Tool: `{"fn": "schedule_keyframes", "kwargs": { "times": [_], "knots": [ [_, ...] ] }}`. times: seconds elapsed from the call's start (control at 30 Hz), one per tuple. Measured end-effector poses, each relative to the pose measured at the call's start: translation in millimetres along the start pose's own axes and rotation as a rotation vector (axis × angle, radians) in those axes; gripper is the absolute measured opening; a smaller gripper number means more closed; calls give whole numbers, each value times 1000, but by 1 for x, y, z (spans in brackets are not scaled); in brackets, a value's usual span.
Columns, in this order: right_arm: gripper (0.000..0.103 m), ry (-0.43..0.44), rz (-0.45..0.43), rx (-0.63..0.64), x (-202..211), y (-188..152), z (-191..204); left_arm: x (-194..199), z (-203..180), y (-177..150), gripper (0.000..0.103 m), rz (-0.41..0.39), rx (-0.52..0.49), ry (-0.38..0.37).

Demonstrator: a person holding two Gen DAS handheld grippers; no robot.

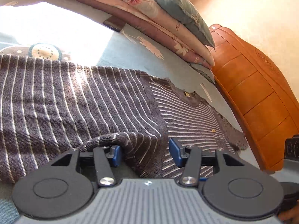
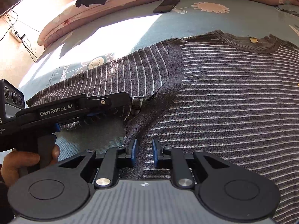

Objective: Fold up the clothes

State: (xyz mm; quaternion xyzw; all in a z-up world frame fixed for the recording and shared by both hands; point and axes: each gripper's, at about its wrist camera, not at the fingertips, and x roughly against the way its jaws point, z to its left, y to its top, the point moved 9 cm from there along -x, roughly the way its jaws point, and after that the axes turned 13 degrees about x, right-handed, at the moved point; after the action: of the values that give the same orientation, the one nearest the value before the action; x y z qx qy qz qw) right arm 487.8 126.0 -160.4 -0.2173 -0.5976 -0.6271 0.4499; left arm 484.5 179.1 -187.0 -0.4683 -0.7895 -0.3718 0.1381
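Knit fabric lies right at my fingertips on both sides. My right gripper [image 2: 143, 154] points steeply down at the sweater's [image 2: 233, 100] side edge near the armpit, its jaws a narrow gap apart with a ridge of striped cloth between the blue pads; whether they pinch it or merely straddle it I cannot tell. My left gripper [image 1: 143, 152] stands about half open at the sleeve [image 1: 65, 97]: the rolled cuff [image 1: 110, 140] lies against one blue pad, the other pad stands clear of the cloth, so nothing is clamped. In the right wrist view that same gripper [image 2: 112, 110] reaches in from the side over the cuff end, my hand [image 2: 22, 160] on its handle.

Beyond the grippers, the grey sweater with thin white stripes lies flat and face up on the bed [image 2: 104, 35], its sleeve stretched out to the side and its ribbed collar [image 2: 248, 43] at the far end. A dark phone [image 2: 166, 5] lies past it on the flowered sheet, near the folded quilts [image 1: 168, 31], with the wooden headboard [image 1: 261, 100] beyond.

This knit looks soft, light and limp; I expect it to sag and stretch rather than hold a crease. I judge the thick cuff and shoulder seam the surest places to grip, since the ribbing bunches into a firm ridge.
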Motion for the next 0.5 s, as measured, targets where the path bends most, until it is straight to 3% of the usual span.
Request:
{"fn": "schedule_keyframes", "kwargs": {
  "times": [0.1, 0.13, 0.2, 0.37, 0.5],
  "knots": [
    [20, 7, 4, 1, -1, 1, 1, -3, -2, 0, 45, 11, -66, 17],
    [20, 10, 5, 6, -2, 1, 2, -1, -2, 1, 32, 10, -59, 13],
    [20, 7, 7, 29, -4, 1, 4, 3, -2, 5, 21, 8, -38, -2],
    [14, -4, -22, 78, -12, 8, 9, 16, -1, 12, 21, 17, 83, -88],
    [13, 31, -17, 66, -35, 18, 13, 19, -3, 12, 21, 34, 86, -100]
  ]
}}
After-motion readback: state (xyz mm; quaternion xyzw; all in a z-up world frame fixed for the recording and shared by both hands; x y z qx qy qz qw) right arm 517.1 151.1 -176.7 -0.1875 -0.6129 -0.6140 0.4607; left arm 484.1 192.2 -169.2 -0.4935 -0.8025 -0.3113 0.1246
